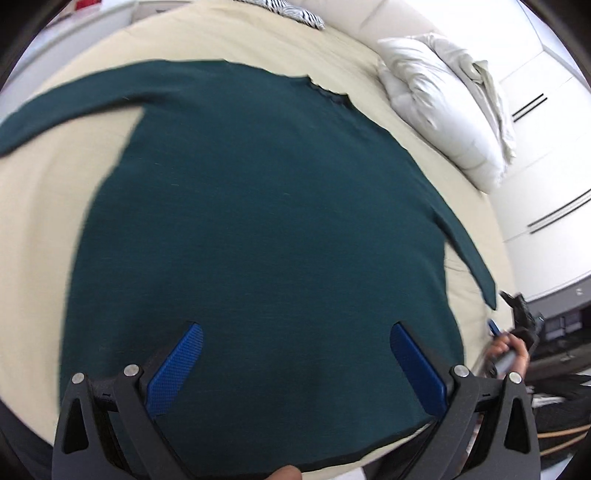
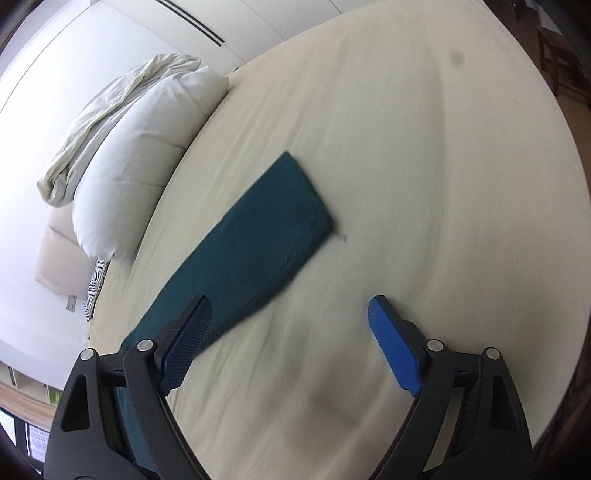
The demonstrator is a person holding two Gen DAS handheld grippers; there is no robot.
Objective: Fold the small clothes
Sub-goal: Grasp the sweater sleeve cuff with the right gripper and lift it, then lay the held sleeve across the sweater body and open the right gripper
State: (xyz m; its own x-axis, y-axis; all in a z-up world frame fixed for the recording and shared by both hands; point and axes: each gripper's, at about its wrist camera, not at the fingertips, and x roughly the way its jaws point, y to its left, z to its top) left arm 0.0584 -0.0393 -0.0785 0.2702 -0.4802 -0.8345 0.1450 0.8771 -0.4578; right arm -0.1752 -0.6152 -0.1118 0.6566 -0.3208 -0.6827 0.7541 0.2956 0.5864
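Note:
A dark teal long-sleeved top (image 1: 258, 206) lies spread flat on the cream bed sheet (image 1: 44, 221), collar toward the far side and both sleeves stretched out. My left gripper (image 1: 295, 326) hangs open over its lower hem area, nothing between the blue pads (image 1: 177, 365). In the right wrist view one teal sleeve (image 2: 258, 240) runs diagonally across the sheet (image 2: 424, 184), its cuff end pointing away. My right gripper (image 2: 290, 301) stands open just above the sheet, with the sleeve passing beneath its left finger (image 2: 188, 332). From the left wrist view, a hand (image 1: 511, 354) holds that gripper at the bed's right edge.
A white pillow with a crumpled pale sheet on it (image 1: 443, 110) (image 2: 140, 147) sits at the bed's head side. A zebra-striped cloth (image 1: 295, 13) (image 2: 94, 288) lies at the far edge. White wardrobe doors (image 1: 546, 177) stand beyond the bed.

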